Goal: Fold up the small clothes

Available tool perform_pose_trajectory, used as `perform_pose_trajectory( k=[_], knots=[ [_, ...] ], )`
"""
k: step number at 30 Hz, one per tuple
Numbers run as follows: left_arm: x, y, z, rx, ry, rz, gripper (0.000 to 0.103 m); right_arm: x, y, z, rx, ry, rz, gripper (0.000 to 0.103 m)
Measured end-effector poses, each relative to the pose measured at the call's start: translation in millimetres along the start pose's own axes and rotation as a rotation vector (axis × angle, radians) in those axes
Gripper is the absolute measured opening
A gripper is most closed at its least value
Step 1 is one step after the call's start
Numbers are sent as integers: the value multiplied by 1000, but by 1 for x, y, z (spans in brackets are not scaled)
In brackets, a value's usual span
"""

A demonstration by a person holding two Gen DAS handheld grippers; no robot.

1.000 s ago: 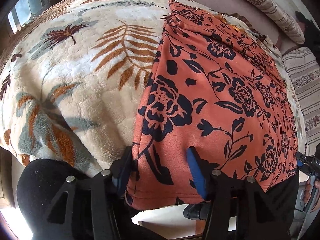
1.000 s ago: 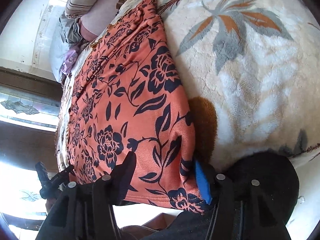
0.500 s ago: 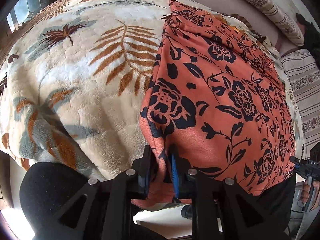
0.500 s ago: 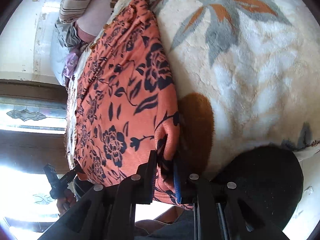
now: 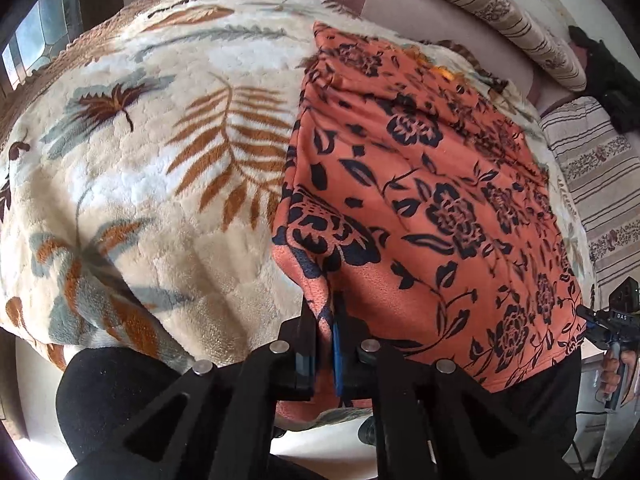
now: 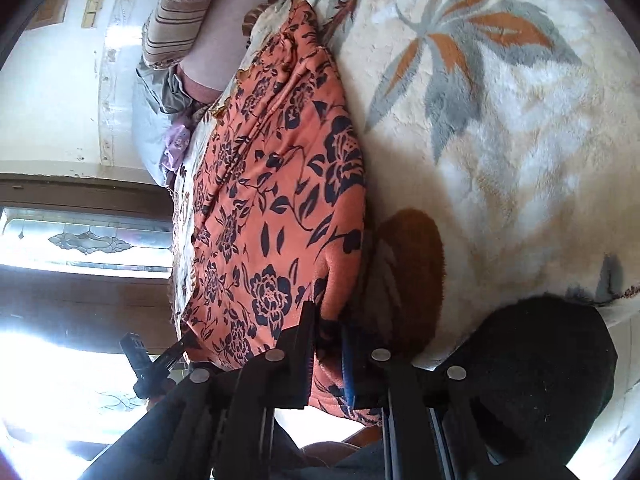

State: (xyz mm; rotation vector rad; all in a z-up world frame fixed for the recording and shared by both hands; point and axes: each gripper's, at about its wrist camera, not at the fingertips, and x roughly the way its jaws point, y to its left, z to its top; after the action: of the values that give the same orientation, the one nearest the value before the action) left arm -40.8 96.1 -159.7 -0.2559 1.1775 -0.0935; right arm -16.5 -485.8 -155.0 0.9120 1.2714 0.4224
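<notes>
Pinching orange floral garment (image 5: pixel 432 208) hem: L tool (image 5: pixel 325 320), R tool (image 6: pixel 329 328), both clamped.

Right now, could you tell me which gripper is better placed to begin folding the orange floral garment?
Neither clearly. The left gripper and right gripper each pinch a near corner of the orange floral garment, so they should probably lift together.

Readable text: the letters "DAS", white on a dark plate, the only lettering that can be made out.
Carrier: the right gripper (image 5: pixel 612 322), seen in the left wrist view at the near corner of the orange floral garment (image 5: pixel 432 208).
Same gripper, own view: no marking shows.
Other surfaces: printed with patterns only, no writing.
</notes>
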Motion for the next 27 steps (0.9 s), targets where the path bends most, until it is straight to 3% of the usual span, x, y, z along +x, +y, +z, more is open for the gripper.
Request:
perform_pose_trajectory(
  k=[4, 10, 15, 19, 20, 27],
  knots=[
    [3, 2, -9, -14, 7, -2, 7, 8, -8, -2, 29, 13, 16, 12],
    [-31, 7, -1, -59, -84, -87, 7, -16, 12, 7, 6, -61, 160, 12],
    [3, 15, -5, -76, 33, -30, 7, 11, -14, 10, 76, 1, 83, 12],
    [4, 14, -6, -65, 29, -39, 7, 14, -18, 10, 71, 10, 72, 15],
    [5, 14, -5, -61, 33, -38, 8, 14, -17, 11, 63, 14, 49, 22],
    [7, 14, -3, -60, 33, -46, 8, 18, -22, 15, 74, 32, 96, 35]
  ],
)
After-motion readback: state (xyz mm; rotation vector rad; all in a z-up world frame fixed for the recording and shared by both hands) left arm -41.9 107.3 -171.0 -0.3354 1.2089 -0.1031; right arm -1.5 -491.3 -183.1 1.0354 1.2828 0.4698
